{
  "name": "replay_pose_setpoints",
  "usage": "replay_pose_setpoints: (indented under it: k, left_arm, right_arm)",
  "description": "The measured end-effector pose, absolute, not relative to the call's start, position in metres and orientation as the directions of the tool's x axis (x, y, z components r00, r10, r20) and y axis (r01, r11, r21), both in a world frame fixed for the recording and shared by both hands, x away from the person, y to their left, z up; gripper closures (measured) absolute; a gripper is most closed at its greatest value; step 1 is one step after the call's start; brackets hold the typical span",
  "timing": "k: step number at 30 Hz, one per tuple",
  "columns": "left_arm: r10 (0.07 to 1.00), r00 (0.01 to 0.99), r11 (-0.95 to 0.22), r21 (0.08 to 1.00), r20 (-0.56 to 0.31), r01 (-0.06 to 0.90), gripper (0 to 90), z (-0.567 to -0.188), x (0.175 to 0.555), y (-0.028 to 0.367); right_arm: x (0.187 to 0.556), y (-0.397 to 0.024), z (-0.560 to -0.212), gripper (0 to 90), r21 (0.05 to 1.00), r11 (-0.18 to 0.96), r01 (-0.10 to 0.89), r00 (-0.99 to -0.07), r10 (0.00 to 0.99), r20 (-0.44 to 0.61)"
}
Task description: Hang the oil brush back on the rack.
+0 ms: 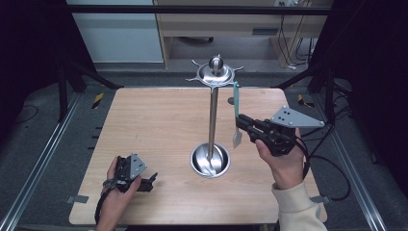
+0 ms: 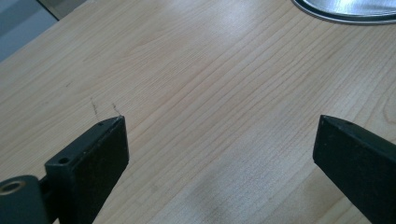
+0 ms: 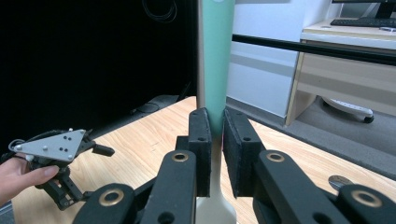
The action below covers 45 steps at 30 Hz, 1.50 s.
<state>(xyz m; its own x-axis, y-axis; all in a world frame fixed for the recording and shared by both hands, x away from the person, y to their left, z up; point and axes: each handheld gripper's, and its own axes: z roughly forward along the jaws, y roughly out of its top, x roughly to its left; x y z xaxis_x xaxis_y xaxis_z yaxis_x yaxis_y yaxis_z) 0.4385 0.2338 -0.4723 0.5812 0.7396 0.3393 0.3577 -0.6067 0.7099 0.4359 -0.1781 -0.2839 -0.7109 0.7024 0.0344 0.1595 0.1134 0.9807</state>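
A steel stand (image 1: 212, 115) rises from a round bowl-shaped base (image 1: 210, 160) at the table's middle, with a ring of hooks (image 1: 215, 72) at its top. To its right, my right gripper (image 1: 240, 119) is shut on a utensil with a green handle (image 1: 235, 103) and a metal end (image 1: 236, 138), held upright. The handle's top reaches up by the right-hand hook; contact there is unclear. In the right gripper view the pads (image 3: 201, 140) clamp the green handle (image 3: 215, 56). My left gripper (image 1: 150, 180) rests on the table at the front left, jaws wide apart over bare wood (image 2: 219, 135).
The wooden table (image 1: 154, 125) has dark floor and metal rails around it. A small round disc (image 1: 231, 101) lies behind the utensil. The base's rim (image 2: 345, 14) shows ahead of the left gripper. Desks and cables stand beyond the far edge.
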Motion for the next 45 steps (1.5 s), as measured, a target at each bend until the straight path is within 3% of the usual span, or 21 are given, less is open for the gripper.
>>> replay_pose_setpoints:
  k: [8, 16, 23, 27, 28, 33, 39, 45]
  left_arm:
    - [0.748, 0.571, -0.598, 0.719, 0.339, 0.356, 3.1, -0.472, 0.439, 0.235]
    - [0.756, 0.559, -0.589, 0.725, 0.339, 0.357, 3.1, -0.471, 0.440, 0.236]
    - [0.759, 0.552, -0.590, 0.726, 0.346, 0.355, 3.1, -0.469, 0.440, 0.237]
    - [0.761, 0.549, -0.587, 0.727, 0.346, 0.356, 3.0, -0.470, 0.440, 0.237]
    - [0.762, 0.547, -0.587, 0.726, 0.347, 0.357, 2.9, -0.470, 0.440, 0.237]
    - [0.762, 0.546, -0.587, 0.726, 0.347, 0.357, 2.6, -0.469, 0.439, 0.238]
    - [0.767, 0.542, -0.582, 0.729, 0.344, 0.361, 2.6, -0.469, 0.440, 0.239]
    - [0.759, 0.550, -0.591, 0.723, 0.349, 0.357, 2.5, -0.469, 0.440, 0.237]
  right_arm:
    - [0.434, -0.177, -0.277, 83.2, 0.977, 0.139, 0.161, -0.712, 0.702, 0.017]
    - [0.435, -0.179, -0.272, 82.6, 0.955, 0.226, 0.190, -0.659, 0.751, -0.047]
    - [0.435, -0.188, -0.269, 81.4, 0.948, 0.236, 0.212, -0.633, 0.773, -0.050]
    - [0.438, -0.191, -0.271, 72.9, 0.942, 0.242, 0.231, -0.623, 0.781, -0.048]
    - [0.440, -0.192, -0.272, 66.2, 0.937, 0.248, 0.245, -0.615, 0.787, -0.047]
    - [0.445, -0.191, -0.277, 53.2, 0.921, 0.269, 0.281, -0.599, 0.799, -0.051]
    - [0.449, -0.193, -0.280, 45.4, 0.913, 0.277, 0.298, -0.582, 0.811, -0.056]
    - [0.450, -0.198, -0.286, 31.0, 0.900, 0.304, 0.314, -0.563, 0.823, -0.082]
